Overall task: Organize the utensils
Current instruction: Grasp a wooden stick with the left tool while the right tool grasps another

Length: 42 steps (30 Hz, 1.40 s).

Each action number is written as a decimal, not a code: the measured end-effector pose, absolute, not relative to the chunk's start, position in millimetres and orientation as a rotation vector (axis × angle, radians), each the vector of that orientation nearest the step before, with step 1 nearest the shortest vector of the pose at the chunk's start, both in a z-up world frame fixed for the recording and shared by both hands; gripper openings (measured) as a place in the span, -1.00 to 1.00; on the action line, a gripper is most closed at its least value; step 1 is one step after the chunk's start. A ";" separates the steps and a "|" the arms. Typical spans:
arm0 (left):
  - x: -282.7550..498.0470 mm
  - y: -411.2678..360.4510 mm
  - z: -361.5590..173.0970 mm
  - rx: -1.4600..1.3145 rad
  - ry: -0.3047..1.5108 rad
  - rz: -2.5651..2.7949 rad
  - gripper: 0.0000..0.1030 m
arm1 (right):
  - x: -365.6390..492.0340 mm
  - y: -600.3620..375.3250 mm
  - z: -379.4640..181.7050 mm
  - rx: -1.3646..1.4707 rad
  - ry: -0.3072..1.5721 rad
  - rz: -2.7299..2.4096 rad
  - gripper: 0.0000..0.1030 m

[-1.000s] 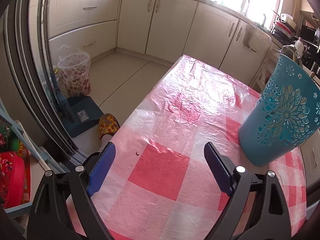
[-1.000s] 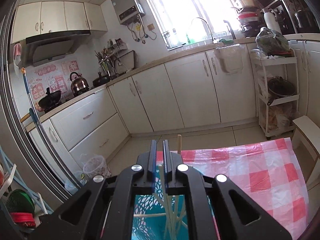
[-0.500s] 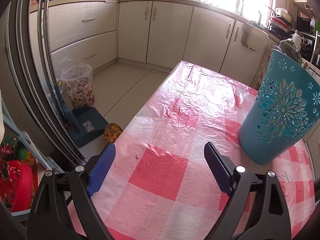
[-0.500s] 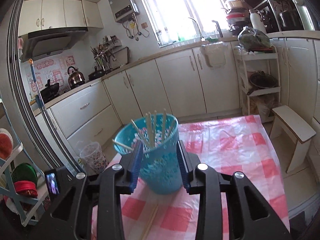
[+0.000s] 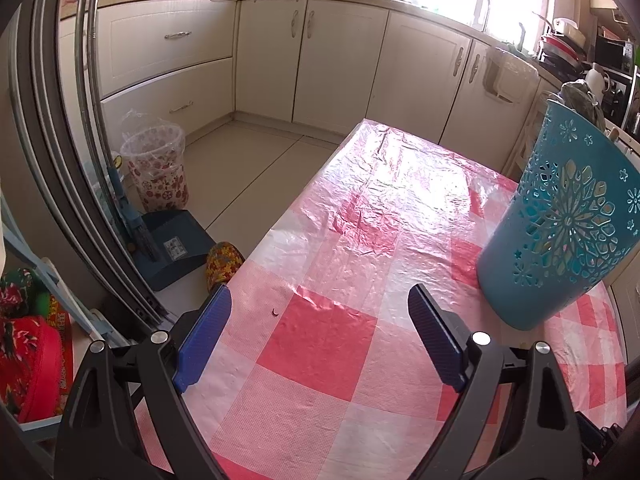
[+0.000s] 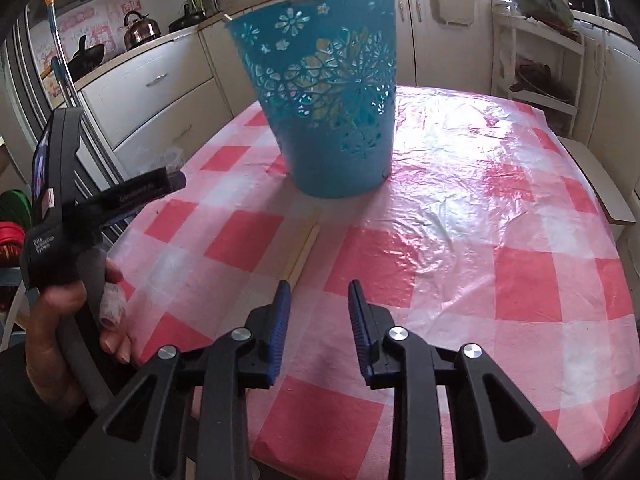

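Note:
A teal perforated holder [image 6: 328,96] stands upright on the red-and-white checked tablecloth [image 6: 480,240]; it also shows at the right of the left wrist view [image 5: 560,216]. A pair of pale wooden chopsticks [image 6: 304,252] lies on the cloth in front of the holder. My right gripper [image 6: 318,292] is open and empty, low over the cloth, its left finger just beyond the chopsticks' near end. My left gripper [image 5: 320,312] is wide open and empty over the table's left part; its body and the hand holding it show in the right wrist view [image 6: 80,216].
The table's left edge [image 5: 256,252] drops to the floor, where a patterned bin [image 5: 158,168], a blue dustpan [image 5: 168,248] and a slippered foot [image 5: 222,264] sit. Cream kitchen cabinets [image 5: 340,60] line the far wall. A white stool [image 6: 600,184] stands at the table's right.
My right gripper opened, pulled back from above the holder and dropped low over the cloth near the loose chopsticks. The left gripper stayed open and tilted slightly upward.

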State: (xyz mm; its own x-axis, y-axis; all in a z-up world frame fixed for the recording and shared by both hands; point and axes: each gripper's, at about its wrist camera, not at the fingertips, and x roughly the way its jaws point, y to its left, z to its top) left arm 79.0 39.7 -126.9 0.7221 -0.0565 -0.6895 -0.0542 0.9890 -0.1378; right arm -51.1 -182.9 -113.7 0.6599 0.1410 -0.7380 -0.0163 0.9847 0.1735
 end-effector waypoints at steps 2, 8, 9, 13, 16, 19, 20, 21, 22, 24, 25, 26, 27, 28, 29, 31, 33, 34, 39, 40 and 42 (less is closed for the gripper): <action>78.9 39.7 -127.1 -0.152 0.766 -0.003 0.67 | -52.2 -180.2 -116.4 0.162 0.851 0.096 -0.42; 79.3 39.9 -127.2 -0.152 0.766 -0.002 0.67 | -49.5 -174.8 -125.5 0.152 0.860 0.090 -0.42; 79.2 39.9 -127.2 -0.153 0.766 -0.002 0.67 | -48.6 -173.3 -126.7 0.150 0.861 0.091 -0.42; 79.0 40.0 -127.2 -0.154 0.766 -0.002 0.67 | -45.7 -166.7 -128.8 0.109 0.864 0.086 -0.42; 79.2 40.2 -127.2 -0.152 0.766 -0.003 0.67 | -42.4 -162.3 -130.5 0.060 0.873 0.068 -0.42; 79.2 40.2 -127.2 -0.152 0.766 -0.002 0.67 | -39.9 -161.7 -130.8 0.044 0.870 0.062 -0.47; 79.2 40.1 -127.2 -0.151 0.766 -0.003 0.67 | -39.2 -162.0 -130.6 0.036 0.873 0.062 -0.51; 79.0 40.2 -127.3 -0.150 0.767 -0.006 0.67 | -38.5 -163.1 -130.4 0.032 0.875 0.062 -0.59; 79.1 39.7 -127.3 -0.146 0.766 -0.013 0.67 | -37.6 -165.5 -130.2 0.032 0.878 0.065 -0.63; 76.8 33.3 -124.9 -0.116 0.751 -0.041 0.67 | -35.2 -172.0 -129.7 0.027 0.888 0.073 -0.77; 73.3 26.4 -122.9 -0.083 0.741 -0.079 0.67 | -33.9 -176.4 -129.1 0.018 0.889 0.068 -0.78; 68.9 17.8 -121.2 -0.050 0.741 -0.125 0.67 | -32.5 -181.9 -128.6 0.006 0.891 0.059 -0.82; 63.7 8.5 -120.0 -0.027 0.753 -0.176 0.67 | -31.0 -188.1 -128.3 0.001 0.894 0.053 -0.84; 57.5 -1.9 -118.9 -0.011 0.766 -0.230 0.67 | -29.7 -196.9 -127.9 0.003 0.895 0.044 -0.84; 51.1 -13.5 -117.7 0.008 0.777 -0.279 0.67 | -28.4 -204.8 -128.2 0.010 0.898 0.036 -0.84; 42.7 -36.6 -115.9 0.058 0.789 -0.339 0.67 | -27.6 -223.5 -128.0 0.052 0.896 0.026 -0.84; 37.9 -59.1 -116.0 0.113 0.792 -0.362 0.67 | -28.9 -238.9 -128.1 0.115 0.891 0.017 -0.85; 37.8 -68.0 -116.4 0.132 0.802 -0.372 0.67 | -29.7 -245.3 -128.4 0.157 0.887 0.023 -0.85; 39.7 -97.4 -126.8 0.200 0.882 -0.361 0.35 | -32.6 -251.2 -128.8 0.215 0.873 0.044 -0.85; 40.5 -100.4 -130.4 0.211 0.904 -0.353 0.30 | -32.9 -252.1 -129.0 0.223 0.872 0.047 -0.85; 43.6 -104.2 -136.8 0.220 0.940 -0.338 0.13 | -33.5 -254.4 -129.4 0.238 0.872 0.053 -0.85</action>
State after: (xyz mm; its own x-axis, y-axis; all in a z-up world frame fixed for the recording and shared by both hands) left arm 43.6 -104.2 -136.8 0.5434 -0.1872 -0.8184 0.3764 0.9257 0.0382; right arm -33.5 -254.4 -129.4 0.6440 0.1433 -0.7515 0.0507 0.9722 0.2288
